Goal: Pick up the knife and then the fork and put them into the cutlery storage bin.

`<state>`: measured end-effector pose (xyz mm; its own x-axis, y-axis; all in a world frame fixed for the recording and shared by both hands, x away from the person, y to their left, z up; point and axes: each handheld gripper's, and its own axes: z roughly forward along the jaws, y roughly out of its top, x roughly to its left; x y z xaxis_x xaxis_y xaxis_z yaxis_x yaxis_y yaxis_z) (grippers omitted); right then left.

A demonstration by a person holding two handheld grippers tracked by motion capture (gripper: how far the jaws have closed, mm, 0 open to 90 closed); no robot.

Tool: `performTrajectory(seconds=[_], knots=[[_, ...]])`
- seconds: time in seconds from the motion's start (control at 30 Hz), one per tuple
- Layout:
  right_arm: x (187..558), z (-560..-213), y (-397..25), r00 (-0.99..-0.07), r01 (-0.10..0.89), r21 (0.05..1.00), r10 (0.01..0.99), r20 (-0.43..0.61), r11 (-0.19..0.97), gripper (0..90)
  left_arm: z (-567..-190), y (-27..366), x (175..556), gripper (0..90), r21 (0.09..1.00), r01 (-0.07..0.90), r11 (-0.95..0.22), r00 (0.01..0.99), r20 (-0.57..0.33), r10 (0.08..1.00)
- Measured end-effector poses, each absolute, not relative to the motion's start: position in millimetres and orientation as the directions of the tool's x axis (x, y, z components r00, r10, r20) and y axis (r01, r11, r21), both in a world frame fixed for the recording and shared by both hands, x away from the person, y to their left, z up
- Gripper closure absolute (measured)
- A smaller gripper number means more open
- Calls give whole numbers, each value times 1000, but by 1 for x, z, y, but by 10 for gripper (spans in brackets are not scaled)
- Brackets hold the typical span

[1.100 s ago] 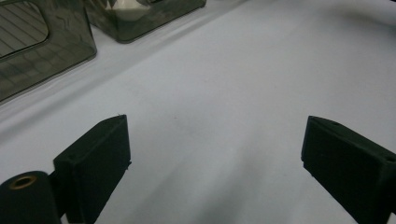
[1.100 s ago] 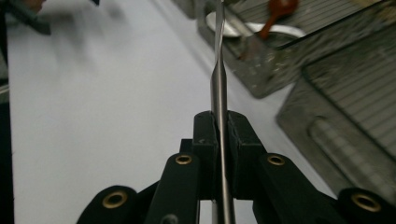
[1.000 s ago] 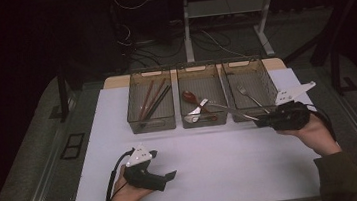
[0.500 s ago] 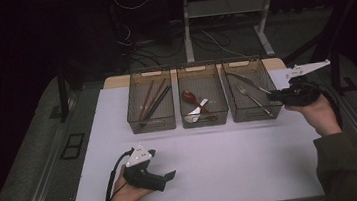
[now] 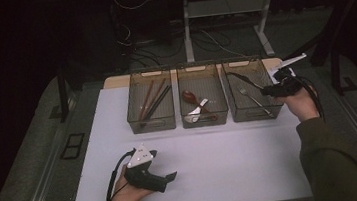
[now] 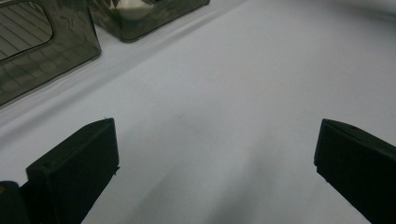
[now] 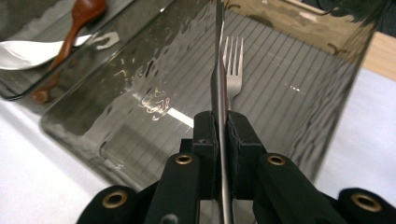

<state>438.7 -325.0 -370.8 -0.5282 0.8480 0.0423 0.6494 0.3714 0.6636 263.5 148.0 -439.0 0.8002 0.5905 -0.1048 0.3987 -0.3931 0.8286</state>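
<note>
My right gripper is shut on a thin metal utensil, seen edge-on between its pads. In the high view the right gripper hovers at the right bin's right side, and the utensil slants up-left over that bin. A silver fork lies on the bin floor just beyond the jaws, also the fork in the high view. My left gripper rests low on the white mat near the front left. Its jaws stand wide apart in the left gripper view, with nothing between them.
Three smoky clear bins stand in a row at the back of the mat. The left bin holds chopsticks. The middle bin holds a brown wooden spoon and a white spoon. Bin corners appear ahead of the left gripper.
The right hand moved from the front of the right bin back and up along its right side, swinging the held utensil over the bin. The left gripper stayed put.
</note>
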Motion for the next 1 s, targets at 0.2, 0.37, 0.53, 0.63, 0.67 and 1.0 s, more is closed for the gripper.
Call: performTrajectory(seconds=[0.2,0.37,0.53,0.63,0.67,1.0], knots=[[448,-382,-317,-526,681,624,849,54,382,826,-439,149,263,0,830,398,-390,802,-109,588],[453,-388,-313,-531,695,597,846,51,400,826,-439,148,263,0,831,395,-393,804,-106,585],[455,-394,-311,-536,709,566,843,44,421,824,-440,147,263,0,830,395,-395,805,-106,583],[454,-397,-311,-543,706,563,839,40,430,820,-440,148,263,0,830,394,-395,806,-105,583],[454,-397,-311,-542,705,565,839,40,429,815,-440,148,263,0,830,393,-395,806,-105,582],[449,-383,-318,-537,662,663,838,94,350,608,-441,147,264,0,830,394,-395,807,-107,581]])
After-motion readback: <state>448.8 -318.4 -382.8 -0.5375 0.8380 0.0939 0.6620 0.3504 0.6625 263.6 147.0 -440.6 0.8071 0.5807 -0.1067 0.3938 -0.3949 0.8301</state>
